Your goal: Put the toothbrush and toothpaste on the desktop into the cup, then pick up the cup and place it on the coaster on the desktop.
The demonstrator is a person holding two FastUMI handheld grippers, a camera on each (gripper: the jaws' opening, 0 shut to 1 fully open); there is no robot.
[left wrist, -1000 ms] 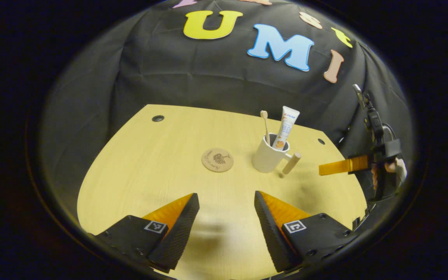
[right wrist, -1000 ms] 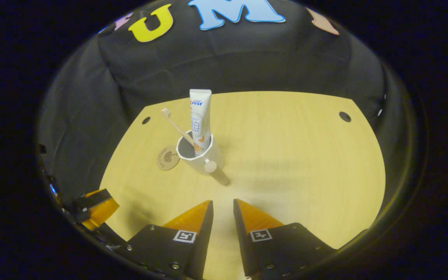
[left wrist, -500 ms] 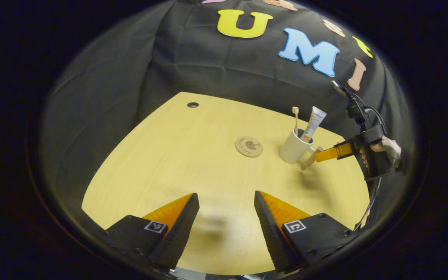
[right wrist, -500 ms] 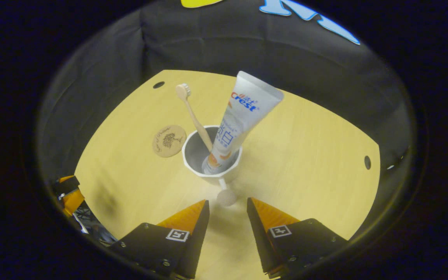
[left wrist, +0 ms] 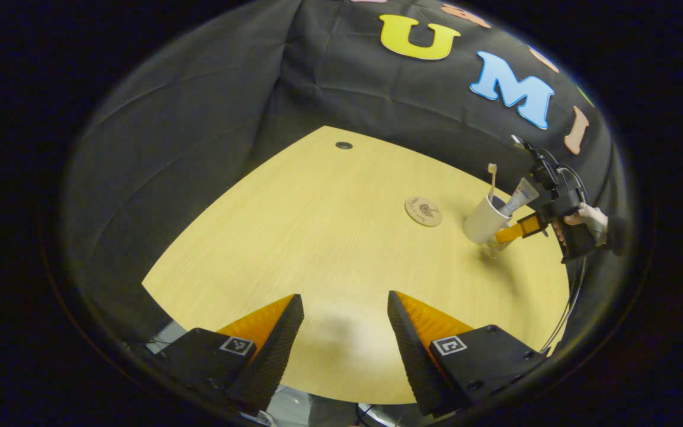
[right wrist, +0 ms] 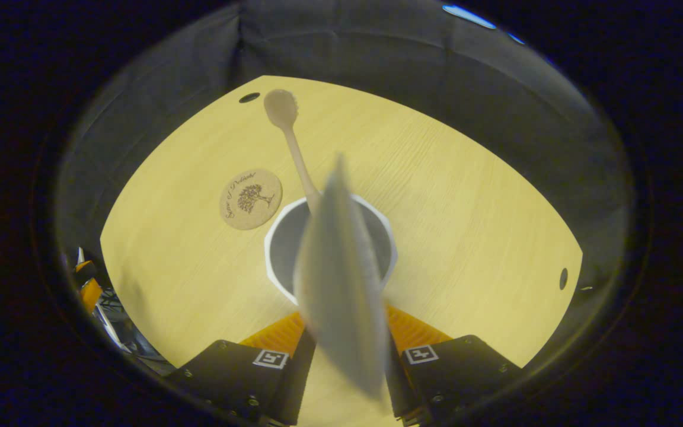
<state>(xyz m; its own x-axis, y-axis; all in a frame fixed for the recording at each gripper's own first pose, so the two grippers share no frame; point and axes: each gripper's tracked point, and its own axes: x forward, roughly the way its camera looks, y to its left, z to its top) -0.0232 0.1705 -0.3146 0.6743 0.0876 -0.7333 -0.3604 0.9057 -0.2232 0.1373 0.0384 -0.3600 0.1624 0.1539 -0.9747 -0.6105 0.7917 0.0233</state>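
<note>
A pale wooden desktop (left wrist: 329,237) with a rounded far edge is seen inside a booth walled by creased black cloth (left wrist: 199,118), a small dark grommet hole (left wrist: 344,145) set near the far rim and another hole (right wrist: 563,278) seen toward the right edge in the right gripper view. In the left gripper view, the left gripper (left wrist: 345,323) is held low over the near edge of the desktop with its fingers spread wide and nothing between them; a strip of grey floor and cables is glimpsed below the table edge. Far off to the right, the white cup (left wrist: 485,219) is seen standing on the bare wood just beside the round cork coaster (left wrist: 423,211), apart from it, with the toothbrush (left wrist: 491,178) upright and the toothpaste (left wrist: 519,197) leaning out of it. The right gripper (left wrist: 504,235), held by a hand (left wrist: 584,219), is pressed up against the cup's near side, where the handle is hidden. In the right gripper view, the cup's faceted rim (right wrist: 329,249) is looked into from above, the toothpaste tube (right wrist: 341,296) blurred across the middle and covering the gap between the fingers (right wrist: 276,332); whether these are closed on the handle cannot be told. The coaster (right wrist: 251,198) lies to the left of the cup.
</note>
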